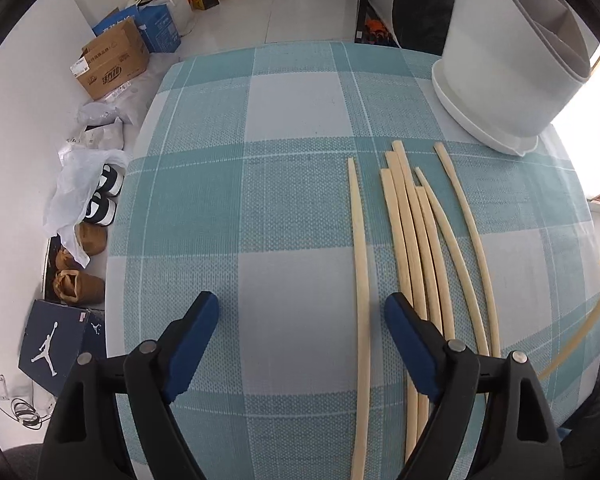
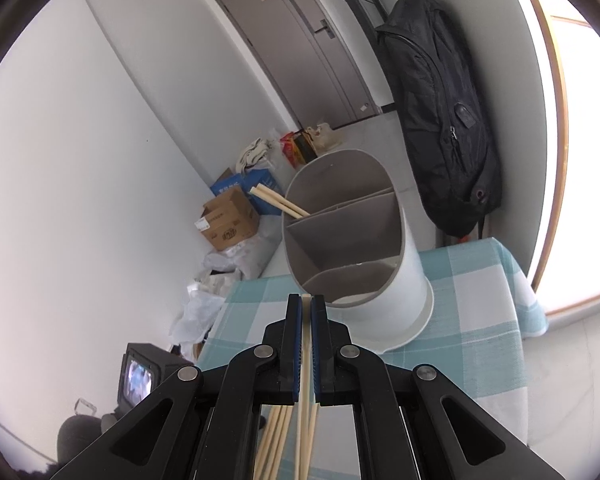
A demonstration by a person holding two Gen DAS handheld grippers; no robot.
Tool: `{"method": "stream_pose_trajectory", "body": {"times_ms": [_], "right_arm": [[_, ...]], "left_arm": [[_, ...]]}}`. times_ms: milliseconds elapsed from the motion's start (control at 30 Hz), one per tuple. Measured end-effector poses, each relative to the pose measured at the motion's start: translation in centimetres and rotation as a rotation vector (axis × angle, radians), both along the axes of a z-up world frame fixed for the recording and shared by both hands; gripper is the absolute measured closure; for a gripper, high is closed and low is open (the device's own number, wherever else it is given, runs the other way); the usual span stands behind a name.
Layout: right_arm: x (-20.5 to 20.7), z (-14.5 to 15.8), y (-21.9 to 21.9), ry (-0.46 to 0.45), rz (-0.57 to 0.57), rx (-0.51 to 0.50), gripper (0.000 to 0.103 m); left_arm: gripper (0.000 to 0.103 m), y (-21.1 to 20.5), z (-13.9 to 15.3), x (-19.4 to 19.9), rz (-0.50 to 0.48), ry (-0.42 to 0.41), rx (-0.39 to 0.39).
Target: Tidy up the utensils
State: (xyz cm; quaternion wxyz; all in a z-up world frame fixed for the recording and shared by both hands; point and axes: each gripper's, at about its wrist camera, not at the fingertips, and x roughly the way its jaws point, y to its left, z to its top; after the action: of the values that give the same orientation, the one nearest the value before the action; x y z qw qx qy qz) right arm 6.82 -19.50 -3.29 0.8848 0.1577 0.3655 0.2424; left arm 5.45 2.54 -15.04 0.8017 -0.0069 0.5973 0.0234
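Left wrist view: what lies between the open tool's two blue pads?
One pale wooden chopstick near the right pad; otherwise bare teal-checked tablecloth.

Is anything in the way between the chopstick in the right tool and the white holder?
No, nothing visible blocks it. The right tool is shut on a chopstick, and only bare checked tablecloth lies before the holder. Its near compartment looks empty.
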Motion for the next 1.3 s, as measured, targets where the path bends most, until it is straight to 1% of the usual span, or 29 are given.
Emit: {"method": "stream_pose_trajectory", "body": {"times_ms": [100, 233, 333, 400, 433, 467, 500, 533, 567, 600, 633, 667, 700, 767, 833, 900, 933, 1000, 1067, 1100, 1133, 1200, 1233, 1300], "right_arm": [[0.0, 0.1, -0.5, 0.001, -0.009, 0.013, 0.099], [0.3, 0.1, -1.2, 0.015, -0.024, 0.028, 0.099], [0.6, 0.1, -1.7, 0.022, -0.033, 0.041, 0.099], [0.9, 0.1, -1.8, 0.024, -0.024, 0.038, 0.099], [1.0, 0.1, -1.9, 0.022, -0.023, 0.033, 0.099], [1.0, 0.1, -1.9, 0.022, -0.023, 0.031, 0.099], [1.2, 0.1, -2.0, 0.027, -0.022, 0.036, 0.099], [1.3, 0.0, -2.1, 0.030, -0.021, 0.042, 0.099], [1.4, 0.0, -2.1, 0.034, -0.021, 0.046, 0.099], [1.4, -0.1, -2.2, 0.036, -0.022, 0.047, 0.099], [1.5, -0.1, -2.2, 0.037, -0.023, 0.049, 0.099], [1.5, -0.1, -2.2, 0.038, -0.021, 0.050, 0.099], [1.6, -0.1, -2.1, 0.039, -0.022, 0.050, 0.099], [1.5, -0.1, -2.1, 0.040, -0.020, 0.055, 0.099], [1.4, 0.0, -2.1, 0.033, -0.022, 0.050, 0.099], [1.3, 0.0, -2.2, 0.027, -0.025, 0.051, 0.099], [1.3, 0.1, -2.2, 0.023, -0.027, 0.050, 0.099], [1.2, 0.1, -2.3, 0.017, -0.033, 0.045, 0.099], [1.0, 0.0, -2.3, 0.012, -0.038, 0.041, 0.099], [1.0, -0.1, -2.3, 0.012, -0.040, 0.037, 0.099], [1.0, -0.1, -2.3, 0.013, -0.041, 0.037, 0.099], [0.7, -0.1, -2.3, 0.007, -0.042, 0.038, 0.099], [0.5, -0.1, -2.2, 0.002, -0.044, 0.035, 0.099], [0.2, 0.0, -2.1, -0.009, -0.045, 0.030, 0.099]], "left_arm": [[0.020, 0.2, -0.2, 1.2, 0.008, 0.009, -0.006], [0.021, -0.1, -0.1, 3.0, -0.016, 0.006, 0.040], [0.023, -0.5, 0.0, 3.5, -0.036, 0.005, 0.045], [0.032, -0.5, -0.1, 3.8, -0.048, 0.015, 0.013], [0.042, -0.6, 0.0, 4.1, -0.062, 0.026, -0.016], [0.049, -0.8, 0.0, 4.0, -0.075, 0.039, -0.026], [0.053, -1.1, 0.2, 4.1, -0.102, 0.050, -0.024], [0.063, -1.4, 0.5, 4.1, -0.133, 0.056, -0.027], [0.070, -1.8, 0.6, 4.3, -0.156, 0.061, -0.030], [0.071, -2.0, 0.6, 4.2, -0.163, 0.065, -0.030], [0.076, -1.9, 0.6, 4.3, -0.157, 0.069, -0.035], [0.091, -1.9, 0.6, 4.4, -0.151, 0.064, -0.038], [0.097, -1.7, 0.7, 4.5, -0.147, 0.063, -0.047], [0.101, -1.1, 0.6, 4.6, -0.125, 0.059, -0.093], [0.102, -0.7, 0.7, 4.5, -0.097, 0.055, -0.138], [0.102, 0.1, 1.0, 4.3, -0.047, 0.032, -0.171], [0.102, 0.8, 1.2, 3.9, -0.008, 0.004, -0.194], [0.102, 1.6, 2.3, 3.1, 0.031, -0.054, -0.230], [0.102, 1.7, 3.7, 2.2, 0.040, -0.117, -0.234], [0.102, 1.7, 4.9, 1.4, 0.037, -0.169, -0.222], [0.102, 1.4, 5.9, 1.0, 0.030, -0.203, -0.212], [0.102, 1.4, 7.4, 0.0, 0.030, -0.256, -0.206], [0.102, 1.5, 8.6, -1.0, 0.039, -0.300, -0.232], [0.102, 1.3, 9.8, -2.0, 0.053, -0.351, -0.265]]}}
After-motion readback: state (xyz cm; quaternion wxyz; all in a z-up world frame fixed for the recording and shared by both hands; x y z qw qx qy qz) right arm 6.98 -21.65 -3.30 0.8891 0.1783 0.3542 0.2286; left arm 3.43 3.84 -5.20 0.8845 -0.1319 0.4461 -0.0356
